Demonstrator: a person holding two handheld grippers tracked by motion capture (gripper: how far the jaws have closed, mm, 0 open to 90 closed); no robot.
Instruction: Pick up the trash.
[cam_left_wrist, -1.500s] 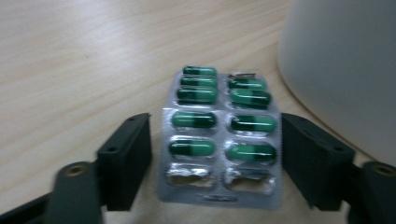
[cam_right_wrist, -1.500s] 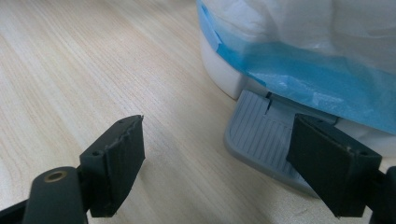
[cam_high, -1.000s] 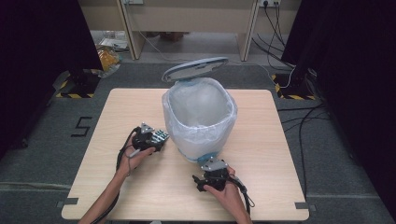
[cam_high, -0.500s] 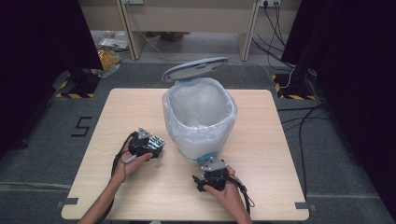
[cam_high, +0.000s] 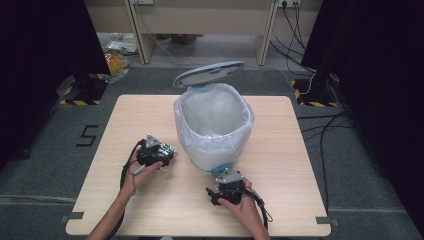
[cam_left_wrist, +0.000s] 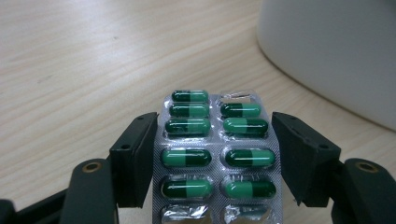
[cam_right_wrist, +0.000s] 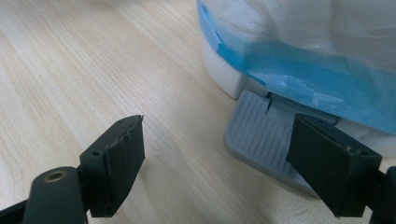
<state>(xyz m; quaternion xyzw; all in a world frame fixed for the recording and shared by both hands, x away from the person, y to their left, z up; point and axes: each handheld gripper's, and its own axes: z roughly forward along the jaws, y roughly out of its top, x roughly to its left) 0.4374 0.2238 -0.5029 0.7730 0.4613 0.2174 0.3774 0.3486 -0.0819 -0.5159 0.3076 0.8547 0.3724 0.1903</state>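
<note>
left gripper view: the left hand-held gripper (cam_left_wrist: 212, 154) is clamped on a blister pack (cam_left_wrist: 215, 156) of green capsules, jaws pinching its long edges so the sheet stays flat and low over the counter (cam_left_wrist: 70, 60), just beside the bin (cam_left_wrist: 336, 51). in the high view the lined bin (cam_high: 214, 125) stands lid up (likely to take the pack). the right hand-held gripper (cam_right_wrist: 217, 154), jaws apart and empty, sits at the grey pedal (cam_right_wrist: 261, 137), seemingly to work the lid.

blister pack (cam_left_wrist: 217, 154) lower end cut off by frame edge, pedal (cam_right_wrist: 266, 135) partly hidden behind right tongs (cam_right_wrist: 238, 163)
</note>
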